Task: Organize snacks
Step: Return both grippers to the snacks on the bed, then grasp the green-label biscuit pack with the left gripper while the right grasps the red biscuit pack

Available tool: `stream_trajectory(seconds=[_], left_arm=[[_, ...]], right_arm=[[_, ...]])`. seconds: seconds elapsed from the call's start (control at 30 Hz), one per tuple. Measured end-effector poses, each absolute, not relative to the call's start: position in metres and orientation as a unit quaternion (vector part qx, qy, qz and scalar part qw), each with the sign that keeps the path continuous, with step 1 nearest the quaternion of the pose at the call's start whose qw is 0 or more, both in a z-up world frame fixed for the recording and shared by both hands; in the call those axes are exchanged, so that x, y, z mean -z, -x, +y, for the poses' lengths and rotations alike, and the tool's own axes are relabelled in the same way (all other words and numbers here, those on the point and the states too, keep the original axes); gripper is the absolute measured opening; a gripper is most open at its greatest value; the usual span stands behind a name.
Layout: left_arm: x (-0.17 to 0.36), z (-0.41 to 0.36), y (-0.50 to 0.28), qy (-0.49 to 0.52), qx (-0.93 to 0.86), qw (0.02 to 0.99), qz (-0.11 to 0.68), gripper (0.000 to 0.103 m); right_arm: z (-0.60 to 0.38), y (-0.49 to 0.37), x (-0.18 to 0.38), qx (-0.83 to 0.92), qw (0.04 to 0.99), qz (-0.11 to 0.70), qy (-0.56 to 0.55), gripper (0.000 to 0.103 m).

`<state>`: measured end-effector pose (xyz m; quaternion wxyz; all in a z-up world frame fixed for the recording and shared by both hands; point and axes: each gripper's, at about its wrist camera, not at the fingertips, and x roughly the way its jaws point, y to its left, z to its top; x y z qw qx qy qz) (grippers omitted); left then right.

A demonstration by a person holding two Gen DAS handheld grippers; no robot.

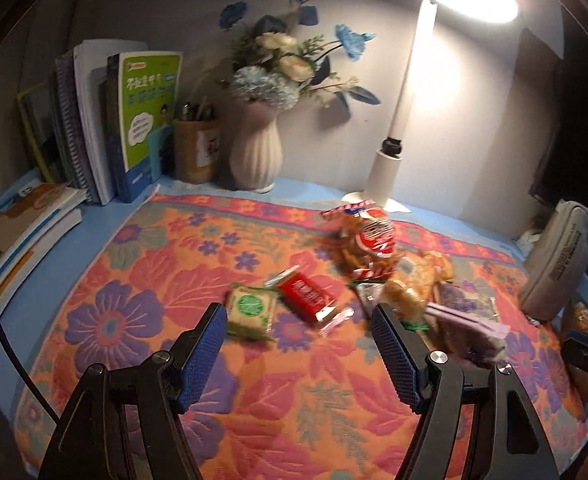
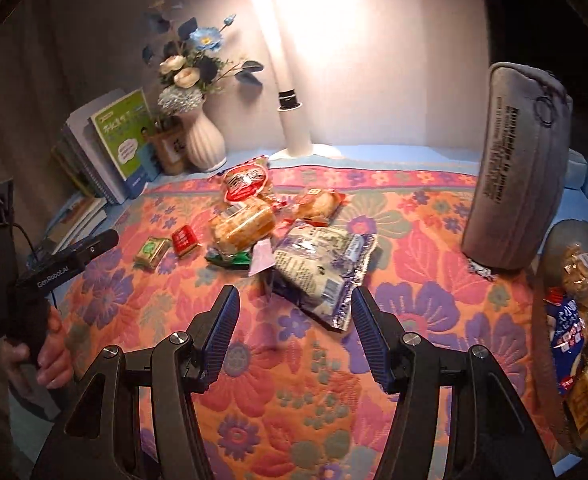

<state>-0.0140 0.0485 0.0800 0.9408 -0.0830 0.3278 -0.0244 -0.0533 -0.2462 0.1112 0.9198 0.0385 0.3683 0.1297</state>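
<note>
Cloth: my floral cloth [image 2: 426, 240] fills the middle and lower part of both views, with the snacks scattered across its centre.
Pouch: a grey zip pouch [image 2: 514, 176] stands at the right edge of the right view; its printed line is too blurred for me to read.
Purple packet: the purple-and-white snack packet [image 2: 322, 268] lies just above my right gripper [image 2: 294, 320], its long axis running from upper left to lower right, lower corner closest to the gap.
Bread and red bag: a bread pack [image 2: 242, 226] and a red-labelled bag [image 2: 246, 180] sit above it, lettering unreadable.
Small snacks: a red bar [image 1: 308, 296] and a green-labelled biscuit [image 1: 250, 308] lie just above my left gripper [image 1: 298, 344], the biscuit beside its left pad.
Tools: both sets of jaws stand about half open, holding nothing.
Nearer hand: I judge right for the purple packet, left for the small pair.
Writing: "GenRobot.AI" reads on the left tool's body at the left edge of the right view.
</note>
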Motion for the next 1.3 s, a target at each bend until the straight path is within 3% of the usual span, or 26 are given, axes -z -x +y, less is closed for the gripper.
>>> stream_trajectory(seconds=[0.73,0.8,0.87,1.3], left_arm=[[-0.016,0.06,-0.071,0.044,0.032,0.905,0.422,0.072],[-0.014,0.058,-0.076,0.036,0.032,0.904,0.424,0.054],[-0.01,0.058,-0.079,0.034,0.037,0.901,0.431,0.044],[-0.021,0.121,-0.049,0.186,-0.002,0.923,0.337,0.043]], right_arm=[[-0.115,-0.034,-0.074,-0.236,0.871,0.426,0.066,0.057],[-0.107,-0.042,-0.073,-0.239,0.869,0.428,0.069,0.057],[-0.102,-0.048,-0.072,-0.244,0.866,0.43,0.072,0.057],[-0.057,-0.095,-0.038,-0.246,0.855,0.447,0.09,0.057]])
